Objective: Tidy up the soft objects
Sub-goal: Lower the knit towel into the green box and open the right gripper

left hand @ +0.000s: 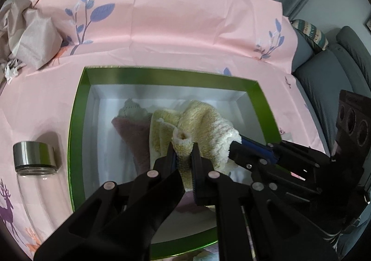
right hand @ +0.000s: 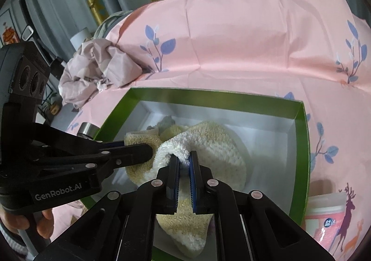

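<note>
We have the left hand-held gripper [left hand: 184, 153] pinched on a rolled fold of the cream and yellow fluffy towel [left hand: 204, 119], and the right hand-held gripper [right hand: 184, 163] is pressed onto another fold of the same towel [right hand: 215, 145], its white fleece showing between the blue pads [right hand: 192, 168]. The towel hangs bunched over the middle of the green-rimmed box [left hand: 76, 121], whose inside is white. Beneath it, toward the box's left side, lies a mauve cloth [left hand: 132, 131] with a pale knitted piece [left hand: 132, 107] behind it. The box sits on a pink leaf-print sheet [left hand: 174, 29]. Just beside the box's left wall lies a glass jar with a metal lid [left hand: 34, 161]. A crumpled grey-pink cloth [right hand: 97, 68] lies near the sheet's far left corner, well apart from the box.
</note>
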`<state>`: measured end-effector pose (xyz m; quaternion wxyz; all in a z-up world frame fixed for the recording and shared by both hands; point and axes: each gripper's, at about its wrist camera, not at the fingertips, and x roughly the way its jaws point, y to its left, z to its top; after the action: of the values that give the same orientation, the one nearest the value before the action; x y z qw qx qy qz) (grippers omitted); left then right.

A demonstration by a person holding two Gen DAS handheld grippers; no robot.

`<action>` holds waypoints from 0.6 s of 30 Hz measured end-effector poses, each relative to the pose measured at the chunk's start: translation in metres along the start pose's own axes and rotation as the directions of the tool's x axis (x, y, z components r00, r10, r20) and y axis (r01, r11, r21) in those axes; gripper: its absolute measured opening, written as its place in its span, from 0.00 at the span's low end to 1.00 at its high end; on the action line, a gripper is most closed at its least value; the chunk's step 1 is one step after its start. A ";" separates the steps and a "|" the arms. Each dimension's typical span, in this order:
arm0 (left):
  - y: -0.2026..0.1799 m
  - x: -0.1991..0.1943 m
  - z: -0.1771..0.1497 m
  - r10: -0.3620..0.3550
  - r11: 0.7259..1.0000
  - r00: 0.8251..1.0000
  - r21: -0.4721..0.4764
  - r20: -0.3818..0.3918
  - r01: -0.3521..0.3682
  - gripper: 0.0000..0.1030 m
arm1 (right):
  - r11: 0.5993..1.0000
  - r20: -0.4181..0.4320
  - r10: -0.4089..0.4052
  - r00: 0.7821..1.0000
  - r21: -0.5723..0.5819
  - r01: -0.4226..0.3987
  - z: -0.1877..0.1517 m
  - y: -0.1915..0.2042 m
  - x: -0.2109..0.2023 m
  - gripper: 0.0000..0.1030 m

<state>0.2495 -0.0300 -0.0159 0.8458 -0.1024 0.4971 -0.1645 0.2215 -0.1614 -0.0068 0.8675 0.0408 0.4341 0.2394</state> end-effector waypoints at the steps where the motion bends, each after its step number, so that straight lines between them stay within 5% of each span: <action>1: 0.001 0.001 0.000 0.004 1.000 1.000 -0.003 -0.005 -0.004 0.10 | 1.000 -0.007 0.001 1.000 0.003 -0.001 -0.001 0.000 0.001 0.07; 4: 0.002 0.004 -0.002 0.025 1.000 1.000 -0.005 -0.017 -0.026 0.13 | 1.000 -0.027 0.000 1.000 0.009 0.001 -0.002 -0.001 0.005 0.08; 8: 0.005 0.004 -0.004 0.030 0.999 0.999 -0.027 -0.021 -0.031 0.39 | 1.000 -0.053 -0.017 0.998 0.021 0.018 -0.004 -0.003 0.009 0.08; 13: 0.005 0.005 -0.005 0.052 0.998 0.998 -0.025 -0.025 -0.053 0.40 | 0.999 -0.059 -0.015 0.998 0.034 0.017 -0.007 -0.006 0.011 0.09; 18: 0.010 0.006 -0.006 0.081 0.996 0.996 -0.037 -0.022 -0.082 0.58 | 0.998 -0.073 -0.051 0.996 0.041 0.055 -0.009 -0.008 0.014 0.21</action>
<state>0.2486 -0.0234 -0.0268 0.8446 -0.0964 0.5124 -0.1214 0.2250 -0.1635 -0.0246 0.8564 0.0395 0.4709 0.2081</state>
